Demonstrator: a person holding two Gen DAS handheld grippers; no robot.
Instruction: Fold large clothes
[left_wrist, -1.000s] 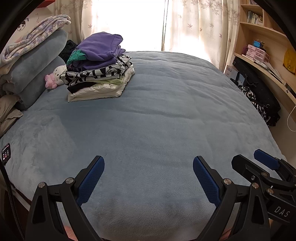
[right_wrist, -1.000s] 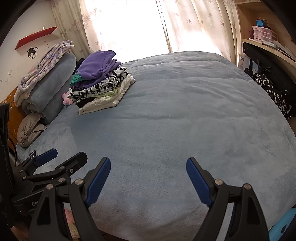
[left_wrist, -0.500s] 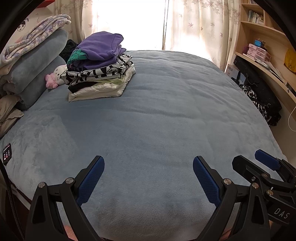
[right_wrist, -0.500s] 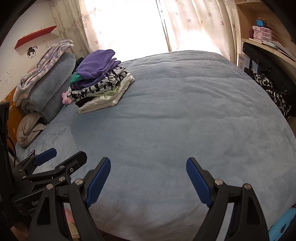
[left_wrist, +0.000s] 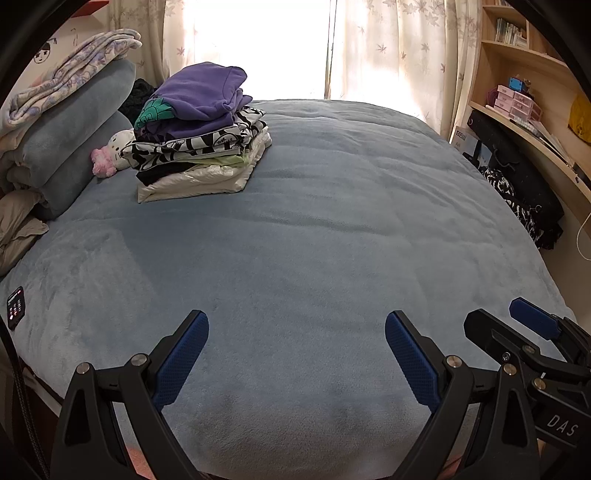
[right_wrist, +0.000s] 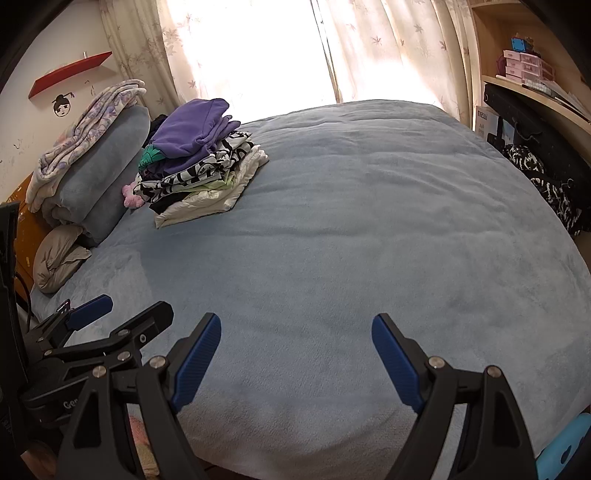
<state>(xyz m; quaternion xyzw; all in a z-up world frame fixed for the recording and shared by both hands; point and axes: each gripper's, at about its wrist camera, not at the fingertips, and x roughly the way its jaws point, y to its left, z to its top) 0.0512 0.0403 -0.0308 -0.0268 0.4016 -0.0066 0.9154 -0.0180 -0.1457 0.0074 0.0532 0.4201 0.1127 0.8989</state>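
Left gripper: held low over the near edge of the bed; jaws spread wide, nothing between the blue pads. Also seen from the right wrist view at lower left, just beside the right gripper.

Right gripper: held low over the near edge of the bed, alongside the left one; jaws spread wide, nothing gripped. Seen in the left wrist view at lower right.

Bed: covered by a blue-grey fleece blanket, lightly creased; the broad middle area lies ahead of both grippers.

Stack of folded clothes: placed at the far left of the bed, well apart from both grippers. A purple garment lies on top, a black-and-white patterned piece is seen below it, and a white padded item forms the base. Same stack seen in the right wrist view.

Bedding roll: blue-grey, stacked at the left edge beside the clothes; a floral blanket is draped on top.

Plush toy: white and pink, wedged between the bedding roll and the stack.

Phone: dark, lying on the blanket at the near left edge.

Curtains: pale, leaf-printed, backlit by the window.

Shelving: wooden, on the right; small boxes are set on it, dark clothing is piled below.
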